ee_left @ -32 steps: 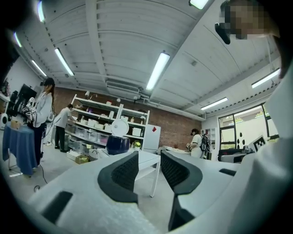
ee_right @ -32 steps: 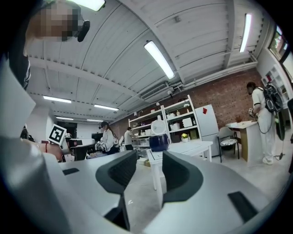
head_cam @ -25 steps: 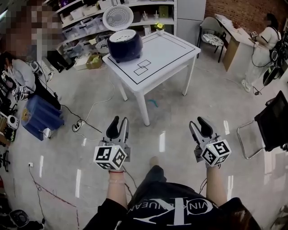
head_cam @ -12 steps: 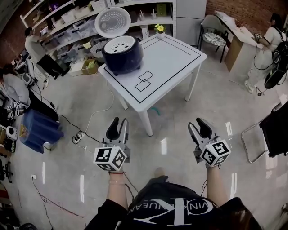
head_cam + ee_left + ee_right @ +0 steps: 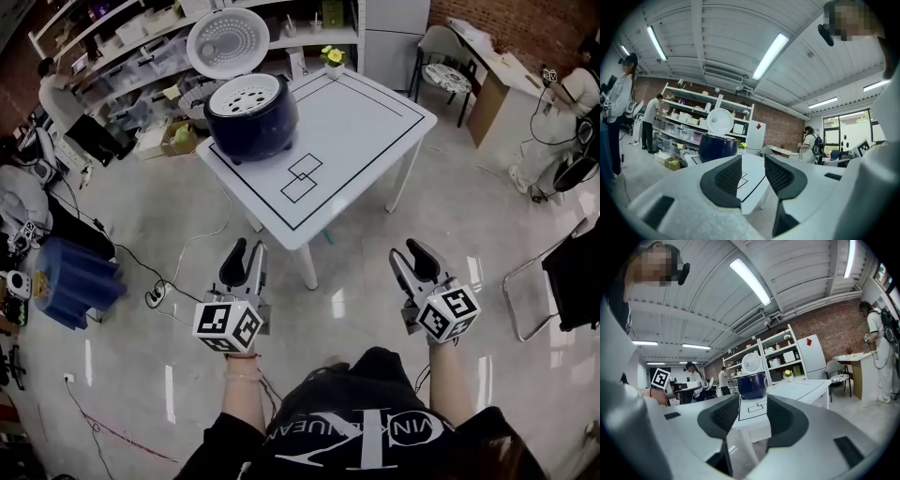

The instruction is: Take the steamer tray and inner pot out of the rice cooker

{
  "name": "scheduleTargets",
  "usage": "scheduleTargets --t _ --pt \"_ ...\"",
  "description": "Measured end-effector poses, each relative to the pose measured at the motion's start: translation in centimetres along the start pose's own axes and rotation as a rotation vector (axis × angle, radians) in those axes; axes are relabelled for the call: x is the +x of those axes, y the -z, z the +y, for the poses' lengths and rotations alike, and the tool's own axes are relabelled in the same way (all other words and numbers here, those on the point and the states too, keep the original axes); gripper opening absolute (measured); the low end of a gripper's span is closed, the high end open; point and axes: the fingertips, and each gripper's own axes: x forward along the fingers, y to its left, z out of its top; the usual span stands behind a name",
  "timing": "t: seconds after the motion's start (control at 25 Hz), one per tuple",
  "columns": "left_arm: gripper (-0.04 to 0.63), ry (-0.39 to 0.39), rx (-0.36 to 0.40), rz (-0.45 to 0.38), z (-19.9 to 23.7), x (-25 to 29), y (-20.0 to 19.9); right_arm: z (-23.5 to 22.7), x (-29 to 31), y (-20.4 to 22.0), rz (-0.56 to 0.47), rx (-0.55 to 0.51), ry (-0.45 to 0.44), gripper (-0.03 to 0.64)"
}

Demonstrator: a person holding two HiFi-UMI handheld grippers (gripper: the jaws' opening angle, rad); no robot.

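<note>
Head view: left gripper (image 5: 247,251) and right gripper (image 5: 410,251) are both held low in front of the person, side by side and well apart, pointing toward the table (image 5: 366,112). Both are over bare floor, short of the table's near corner. Each one's jaws are parted with nothing between them. The rice cooker (image 5: 253,120), dark blue, sits at the table's far-left corner with its lid (image 5: 228,42) swung up and back. The steamer tray (image 5: 244,94), white and perforated, sits in the cooker's mouth. The inner pot can't be made out from here. A black outline runs round the tabletop, with two overlapping squares drawn near the cooker. A flower pot (image 5: 330,56) stands at the far edge. Shelving runs behind the table.

Left gripper view: left gripper (image 5: 753,159) has its jaws apart and is empty, with a clear gap between the ribbed pads. The table edge shows through the gap. The rice cooker (image 5: 717,146) is left of the gap, far off, lid up. A person (image 5: 809,143) stands at the far right by a desk.

Right gripper view: right gripper (image 5: 753,399) has its jaws apart and grips nothing. The rice cooker (image 5: 752,385) lines up just above the gap, on the table's far end, with the drawn squares in front of it. The lid is upright behind it. The left gripper's marker cube (image 5: 660,377) is visible at left.
</note>
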Motion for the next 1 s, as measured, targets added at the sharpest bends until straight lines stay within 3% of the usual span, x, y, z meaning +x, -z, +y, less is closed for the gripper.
scheduleTargets --t 0.44,1.0 --pt "0.123 -0.107 -0.001 -0.030 4.4 4.4 -1.1 -3.3 8.3 -2.3 -0.016 -0.006 -0.086 0.169" --pt "0.123 -0.348 -0.019 -0.046 9.1 15.3 -2.6 -10.7 25.0 -5.7 0.074 -0.030 -0.333 0.170"
